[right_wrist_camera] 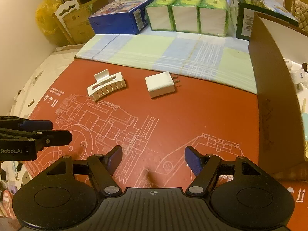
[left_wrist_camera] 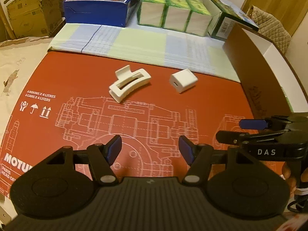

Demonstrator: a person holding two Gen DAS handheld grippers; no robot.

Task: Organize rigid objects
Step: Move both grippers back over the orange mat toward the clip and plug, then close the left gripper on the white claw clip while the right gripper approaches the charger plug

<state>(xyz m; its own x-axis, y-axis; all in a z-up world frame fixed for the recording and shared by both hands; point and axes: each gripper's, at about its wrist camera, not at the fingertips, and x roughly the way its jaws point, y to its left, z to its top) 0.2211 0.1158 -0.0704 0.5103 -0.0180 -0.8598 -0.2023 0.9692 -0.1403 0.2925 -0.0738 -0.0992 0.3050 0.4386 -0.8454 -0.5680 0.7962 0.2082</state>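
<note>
A white hair claw clip (left_wrist_camera: 129, 83) lies on the red printed cardboard sheet (left_wrist_camera: 77, 119); it also shows in the right wrist view (right_wrist_camera: 106, 86). A white plug charger (left_wrist_camera: 183, 80) lies to its right, with its prongs visible in the right wrist view (right_wrist_camera: 160, 84). My left gripper (left_wrist_camera: 150, 149) is open and empty, well short of both objects. My right gripper (right_wrist_camera: 153, 158) is open and empty, also short of them. Each gripper shows at the edge of the other's view: the right one (left_wrist_camera: 248, 129), the left one (right_wrist_camera: 57, 130).
A brown cardboard box wall (right_wrist_camera: 273, 96) stands along the right, with items partly visible inside. A checked cloth (right_wrist_camera: 173, 53) lies behind the red sheet. A blue box (right_wrist_camera: 123, 13), green tissue packs (right_wrist_camera: 188, 11) and a green box (right_wrist_camera: 248, 13) line the back.
</note>
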